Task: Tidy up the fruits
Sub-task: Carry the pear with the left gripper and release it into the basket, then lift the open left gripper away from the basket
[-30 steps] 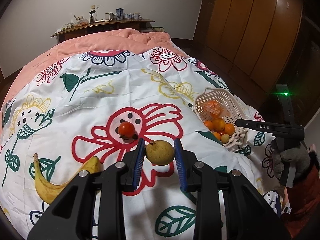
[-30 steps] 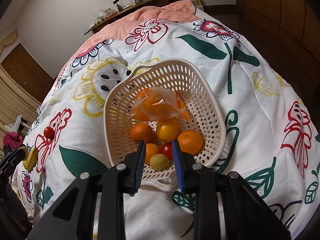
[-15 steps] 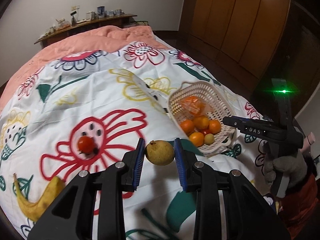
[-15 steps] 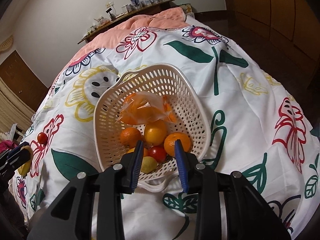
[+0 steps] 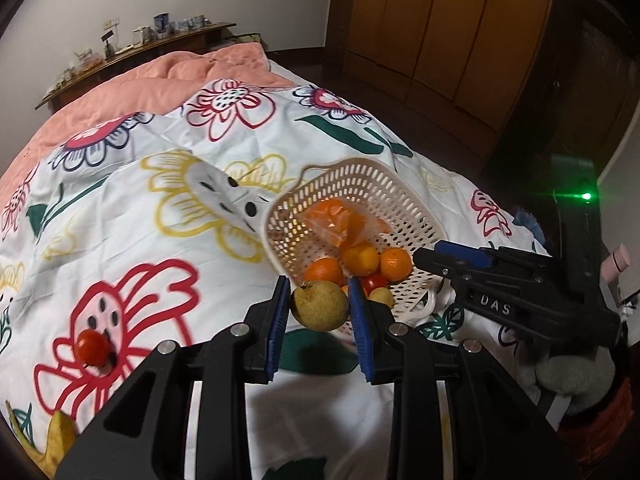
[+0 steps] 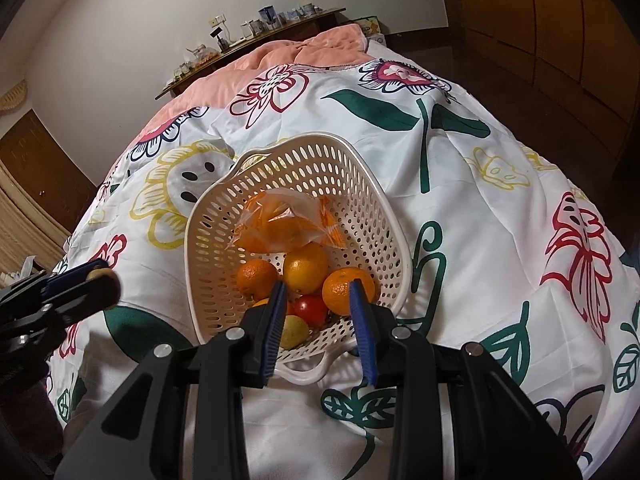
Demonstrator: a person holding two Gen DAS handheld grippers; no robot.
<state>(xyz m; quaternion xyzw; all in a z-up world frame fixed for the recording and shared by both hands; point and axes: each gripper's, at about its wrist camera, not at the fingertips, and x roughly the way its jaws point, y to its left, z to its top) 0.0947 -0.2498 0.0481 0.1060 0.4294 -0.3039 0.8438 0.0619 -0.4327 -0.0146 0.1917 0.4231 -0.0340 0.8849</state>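
Closest, the left gripper [image 5: 319, 312] pinches a yellow-brown pear [image 5: 319, 307] just in front of the white basket [image 5: 404, 192]. Beside the basket's near rim, the right gripper [image 6: 317, 312] hangs narrowly parted, gripping nothing. Inside the basket lie oranges [image 6: 305, 267], a tomato [image 6: 311, 309] and farther a bag [image 6: 286, 222].

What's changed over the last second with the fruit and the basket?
The left tongs carried the yellow-green fruit from above the red flower print to the near edge of the basket. The right tongs stayed at the basket's near rim, holding nothing. The fruit in the basket, the tomato and banana stayed put.
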